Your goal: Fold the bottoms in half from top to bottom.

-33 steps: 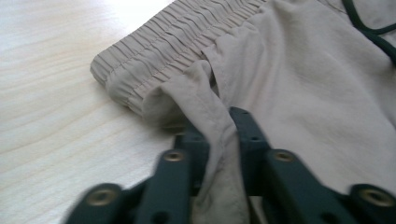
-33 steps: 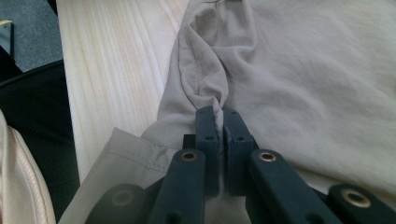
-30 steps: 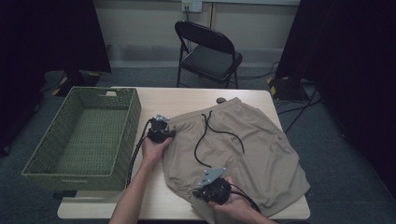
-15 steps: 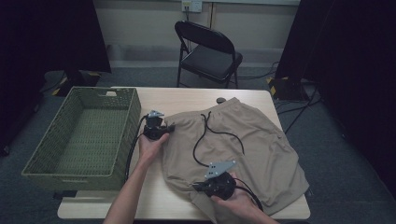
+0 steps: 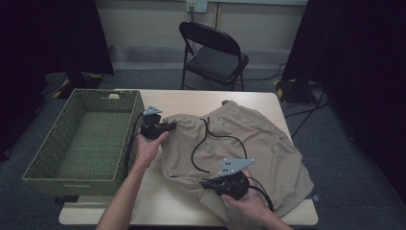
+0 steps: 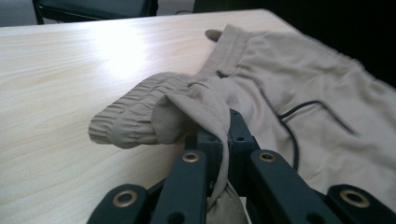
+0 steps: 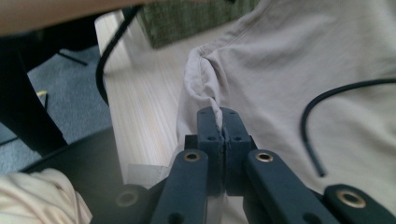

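A pair of tan shorts (image 5: pixel 249 143) with a black drawstring (image 5: pixel 201 148) lies spread over the right half of the wooden table (image 5: pixel 191 100). My left gripper (image 5: pixel 171 125) is shut on the elastic waistband (image 6: pixel 140 116) at the shorts' left edge and holds it lifted off the table. My right gripper (image 5: pixel 204 183) is shut on a pinch of fabric (image 7: pixel 210 88) at the shorts' near left edge, also raised. In each gripper view the cloth is bunched between the closed jaws.
A green woven basket (image 5: pixel 52 153) stands on the left end of the table, close to my left hand. A black folding chair (image 5: pixel 213 48) stands behind the table. Cables trail from both grippers. Bare tabletop (image 6: pixel 70 60) lies beyond the waistband.
Both grippers have risen, lifting the left side of the shorts off the table. The fabric between them has pulled up and bunched. The jaws stay shut on the cloth.
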